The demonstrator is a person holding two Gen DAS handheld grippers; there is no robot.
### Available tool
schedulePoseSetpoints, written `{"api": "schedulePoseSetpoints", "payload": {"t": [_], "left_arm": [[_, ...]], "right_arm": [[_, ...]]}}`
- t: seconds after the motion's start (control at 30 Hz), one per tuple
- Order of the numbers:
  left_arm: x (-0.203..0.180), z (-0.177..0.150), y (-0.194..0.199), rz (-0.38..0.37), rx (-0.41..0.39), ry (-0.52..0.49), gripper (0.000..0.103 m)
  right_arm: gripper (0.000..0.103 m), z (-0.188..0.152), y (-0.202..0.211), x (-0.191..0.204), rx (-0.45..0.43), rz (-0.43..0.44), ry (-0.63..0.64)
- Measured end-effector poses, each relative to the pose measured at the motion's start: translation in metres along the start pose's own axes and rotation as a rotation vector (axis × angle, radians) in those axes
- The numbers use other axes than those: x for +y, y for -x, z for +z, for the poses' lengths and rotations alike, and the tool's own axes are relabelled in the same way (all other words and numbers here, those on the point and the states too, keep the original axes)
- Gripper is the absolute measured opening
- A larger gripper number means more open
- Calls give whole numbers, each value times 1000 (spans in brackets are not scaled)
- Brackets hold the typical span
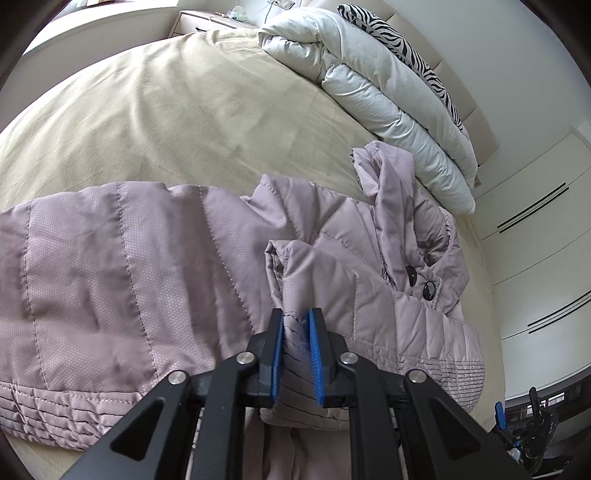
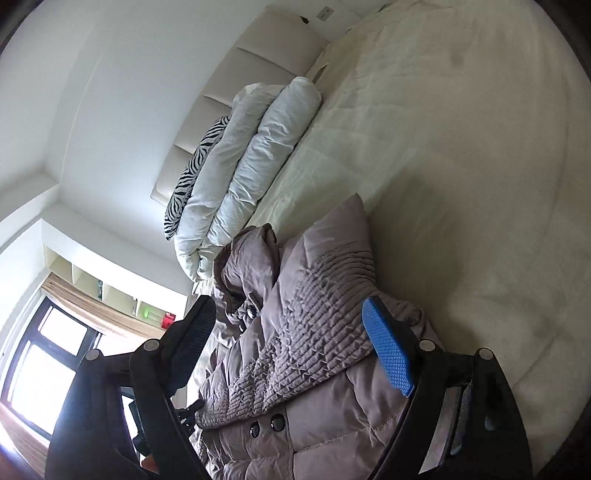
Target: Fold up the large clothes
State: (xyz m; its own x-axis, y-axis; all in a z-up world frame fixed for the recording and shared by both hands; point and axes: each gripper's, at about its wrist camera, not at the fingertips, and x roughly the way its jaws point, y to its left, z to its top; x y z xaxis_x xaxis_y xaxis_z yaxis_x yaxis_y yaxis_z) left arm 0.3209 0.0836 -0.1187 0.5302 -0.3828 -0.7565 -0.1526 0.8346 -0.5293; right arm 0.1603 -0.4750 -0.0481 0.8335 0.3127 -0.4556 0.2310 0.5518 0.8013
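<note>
A mauve quilted jacket (image 1: 122, 273) lies spread on the bed, its collar and dark buttons (image 1: 428, 290) toward the right. My left gripper (image 1: 296, 317) is shut on a bunched fold of the jacket at the bed's near edge. In the right wrist view the same jacket (image 2: 314, 325) lies below my right gripper (image 2: 291, 325), which is wide open over the pleated cuff and holds nothing. Its blue pad (image 2: 388, 350) shows on the right finger.
The bed has a beige sheet (image 1: 184, 110). A folded white duvet (image 1: 391, 96) and a zebra-print pillow (image 1: 399, 40) lie by the headboard. A nightstand (image 1: 207, 22) stands at the far corner. White wardrobe doors (image 1: 539, 258) are to the right.
</note>
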Motion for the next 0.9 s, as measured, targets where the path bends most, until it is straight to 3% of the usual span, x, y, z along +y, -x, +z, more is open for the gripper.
{"api": "schedulePoseSetpoints", "payload": {"t": [0.13,0.23,0.33,0.4,0.53,0.63,0.7,0.77,0.83,0.9], "left_arm": [[1,-2,-1,13,0,-18,15],[4,-3,-4,17,9,-20,19],[7,-3,-9,16,19,-25,21],[9,-4,-12,21,19,-29,23],[10,-6,-13,14,7,-26,24],[9,-6,-14,12,-4,-40,27],[11,-5,-16,7,-8,-30,29],[12,-5,-18,-4,-12,-26,32],[12,-6,-17,-20,-15,-33,36],[14,-6,-11,-36,-18,-31,43]], "right_arm": [[81,20,-56,20,129,67,28],[81,18,-100,2,217,-5,-31],[69,12,-117,-26,254,-48,-64],[64,10,-119,-26,262,-43,-7],[67,11,-120,-16,294,-63,54],[68,22,-111,12,231,-3,108],[78,30,-114,20,228,-31,128],[79,35,-138,8,263,-110,114],[79,33,-157,-14,296,-105,95],[79,28,-154,-13,266,-100,141]]}}
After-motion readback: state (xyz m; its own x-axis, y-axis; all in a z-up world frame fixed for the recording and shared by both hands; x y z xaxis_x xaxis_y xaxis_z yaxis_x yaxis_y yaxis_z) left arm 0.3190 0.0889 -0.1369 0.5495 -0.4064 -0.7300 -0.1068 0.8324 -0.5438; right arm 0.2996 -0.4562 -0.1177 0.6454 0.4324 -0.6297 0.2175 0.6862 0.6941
